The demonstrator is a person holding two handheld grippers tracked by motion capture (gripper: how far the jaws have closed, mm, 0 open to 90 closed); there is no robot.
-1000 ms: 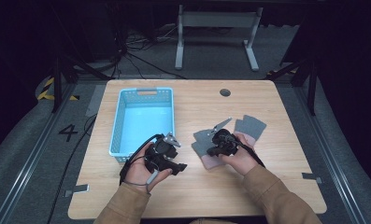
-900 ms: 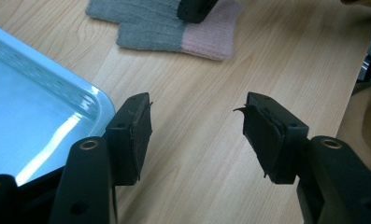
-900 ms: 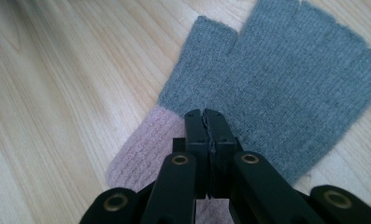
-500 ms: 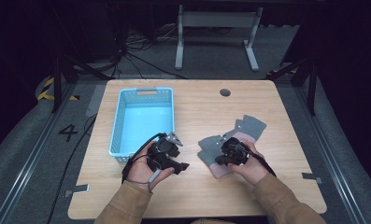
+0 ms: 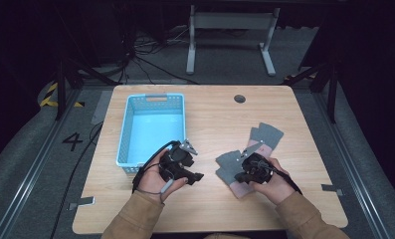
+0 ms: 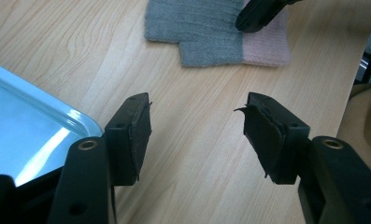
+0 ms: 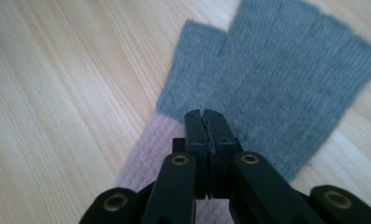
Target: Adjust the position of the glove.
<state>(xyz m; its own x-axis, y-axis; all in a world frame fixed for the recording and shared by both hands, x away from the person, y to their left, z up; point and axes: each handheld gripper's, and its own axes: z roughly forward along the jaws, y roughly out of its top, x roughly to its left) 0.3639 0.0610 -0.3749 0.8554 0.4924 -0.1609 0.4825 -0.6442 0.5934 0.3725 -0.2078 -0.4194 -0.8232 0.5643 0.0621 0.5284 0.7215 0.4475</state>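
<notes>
Right gripper [image 5: 241, 175] has dropped back toward person within last second, jaws closed on near glove [image 7: 286, 79] about where grey meets pink cuff; glove dragged along, now lying flat at 5 o'clock of table [image 5: 294, 107]. Grip looks secure; lift toward bin likely next. Left gripper [image 6: 197, 128] open, empty, low over bare wood. Bin [image 5: 130, 129] at 9 o'clock, empty. Second glove [image 5: 267, 133] at 3 o'clock. Beyond: dark floor, cables, metal stand legs.

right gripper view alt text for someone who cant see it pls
The right gripper, jaws shut together, sits over a grey glove with a pink cuff, lying flat on a wooden table.
</notes>
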